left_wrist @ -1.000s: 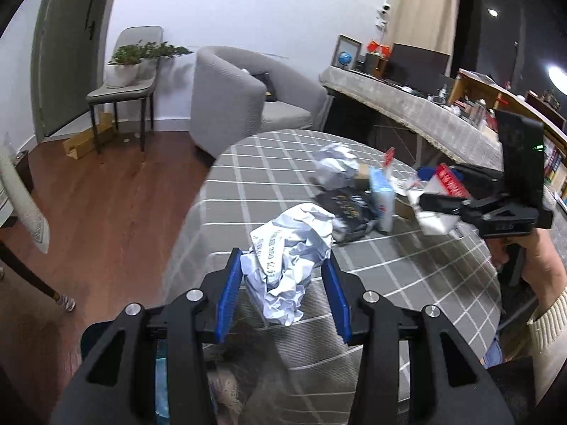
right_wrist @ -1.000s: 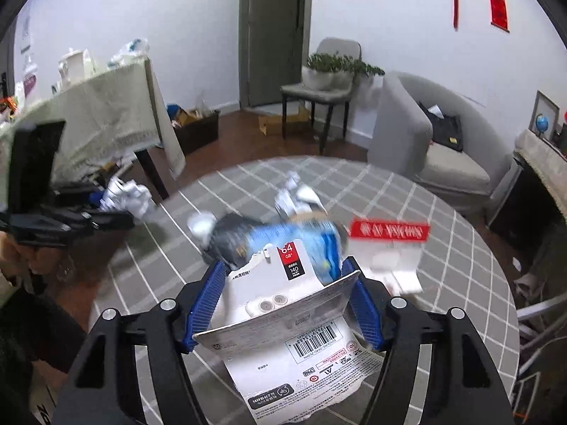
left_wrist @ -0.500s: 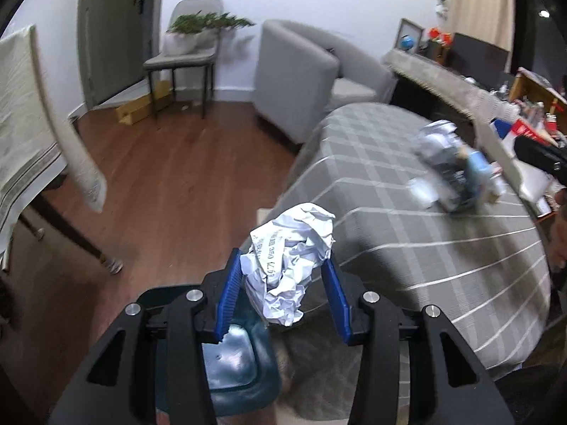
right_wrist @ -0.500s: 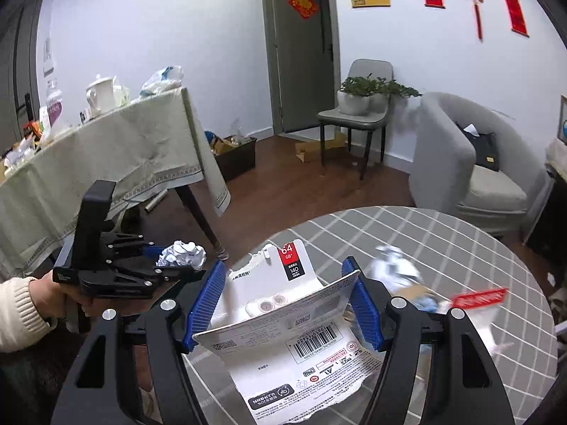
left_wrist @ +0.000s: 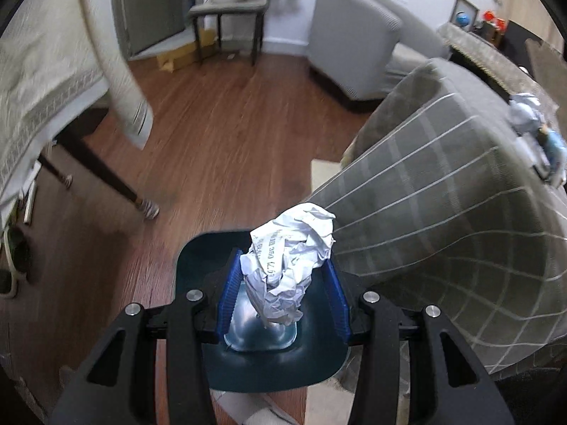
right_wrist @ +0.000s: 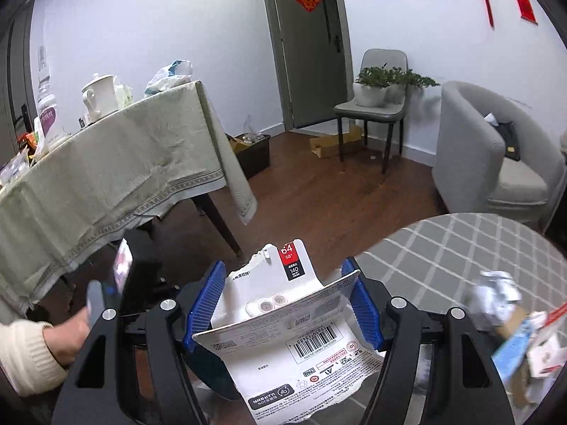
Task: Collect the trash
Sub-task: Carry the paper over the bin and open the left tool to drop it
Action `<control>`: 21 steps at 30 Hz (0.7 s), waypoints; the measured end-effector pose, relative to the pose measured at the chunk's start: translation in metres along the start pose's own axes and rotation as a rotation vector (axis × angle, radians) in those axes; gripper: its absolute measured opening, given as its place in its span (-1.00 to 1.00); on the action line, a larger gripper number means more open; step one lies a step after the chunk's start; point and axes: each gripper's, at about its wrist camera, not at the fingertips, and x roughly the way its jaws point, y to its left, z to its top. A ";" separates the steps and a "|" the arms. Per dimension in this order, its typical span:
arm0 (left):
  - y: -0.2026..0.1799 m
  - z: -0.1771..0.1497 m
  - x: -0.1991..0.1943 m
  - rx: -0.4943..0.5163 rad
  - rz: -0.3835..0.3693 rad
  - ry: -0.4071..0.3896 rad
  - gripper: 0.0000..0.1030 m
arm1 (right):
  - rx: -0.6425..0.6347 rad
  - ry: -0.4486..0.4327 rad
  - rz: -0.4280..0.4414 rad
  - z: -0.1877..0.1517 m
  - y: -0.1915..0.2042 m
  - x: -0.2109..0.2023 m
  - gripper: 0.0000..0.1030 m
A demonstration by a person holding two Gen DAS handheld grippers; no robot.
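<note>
A round table under a grey checked tablecloth (left_wrist: pixel 443 219) is filling the right side of the left wrist view, its cloth hanging down toward the wooden floor (left_wrist: pixel 219 148). A second table under a pale green tablecloth (right_wrist: pixel 106 163) is standing across the room in the right wrist view, with a white jug (right_wrist: pixel 97 95) sitting on top. A grey armchair (right_wrist: pixel 496 152) and a chair carrying a potted plant (right_wrist: pixel 379 85) are standing along the far wall.

A dark teal trash bin (left_wrist: pixel 262 340) is sitting on the floor just beside the round table, its opening facing up, directly under the left gripper (left_wrist: pixel 282 294). That gripper is clenching a crumpled ball of white paper (left_wrist: pixel 288 265) between its blue pads, the wad standing taller than wide, its long axis running up and away from the jaws, its lower end hanging over the bin's pale inner bottom.

The right gripper (right_wrist: pixel 283 304) is grasping a torn white memory-card package (right_wrist: pixel 287 322) between its blue pads; the card is lying roughly flat, its long axis running along the fingers, the red-and-black label end pointing forward and the barcode end toward the camera. Part of the bin's dark rim (right_wrist: pixel 209 375) is showing beneath it. More loose trash (right_wrist: pixel 514 326) is lying on the checked cloth at the right.
</note>
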 end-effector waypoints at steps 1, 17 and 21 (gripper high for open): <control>0.006 -0.002 0.004 -0.011 -0.001 0.017 -0.06 | 0.002 0.006 0.003 0.001 0.004 0.005 0.34; 0.051 -0.030 0.021 -0.104 -0.052 0.084 0.43 | -0.025 0.163 -0.071 -0.006 0.058 0.093 0.34; 0.061 -0.030 0.012 -0.120 -0.057 0.058 0.44 | -0.012 0.178 -0.066 -0.007 0.061 0.105 0.34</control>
